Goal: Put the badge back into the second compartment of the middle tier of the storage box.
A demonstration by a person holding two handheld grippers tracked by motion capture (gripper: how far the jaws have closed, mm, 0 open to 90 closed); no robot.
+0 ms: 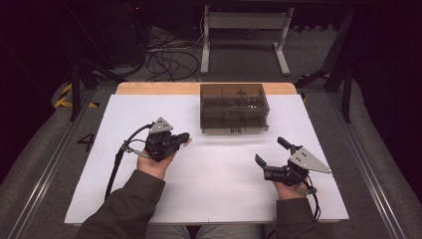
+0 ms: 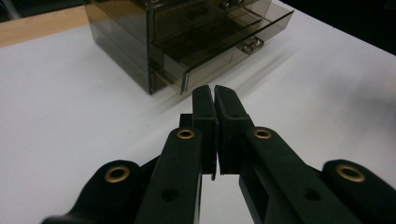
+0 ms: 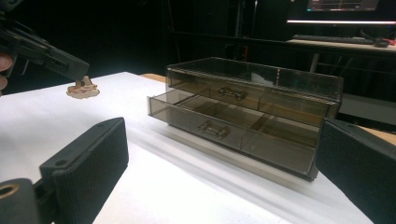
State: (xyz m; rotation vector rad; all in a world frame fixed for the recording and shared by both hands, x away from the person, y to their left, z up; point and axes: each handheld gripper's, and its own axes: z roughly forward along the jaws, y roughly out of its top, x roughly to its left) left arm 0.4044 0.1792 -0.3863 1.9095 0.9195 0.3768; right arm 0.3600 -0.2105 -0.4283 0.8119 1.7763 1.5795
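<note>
**High view: two grippers on either side of a smoked drawer box**

The white table sheet (image 1: 214,184) is bare in front of the person. A smoky plastic drawer box (image 1: 234,108) stands near the far edge, its lower drawer (image 3: 233,133) pulled partly out. The left gripper (image 1: 185,139) hangs left of the box with jaws pressed together, holding nothing visible; a small tan object (image 3: 82,88) lies on the sheet just beside its tip. The right gripper (image 1: 271,151), jaws spread wide, sits near the right front, well apart from the box.
</note>
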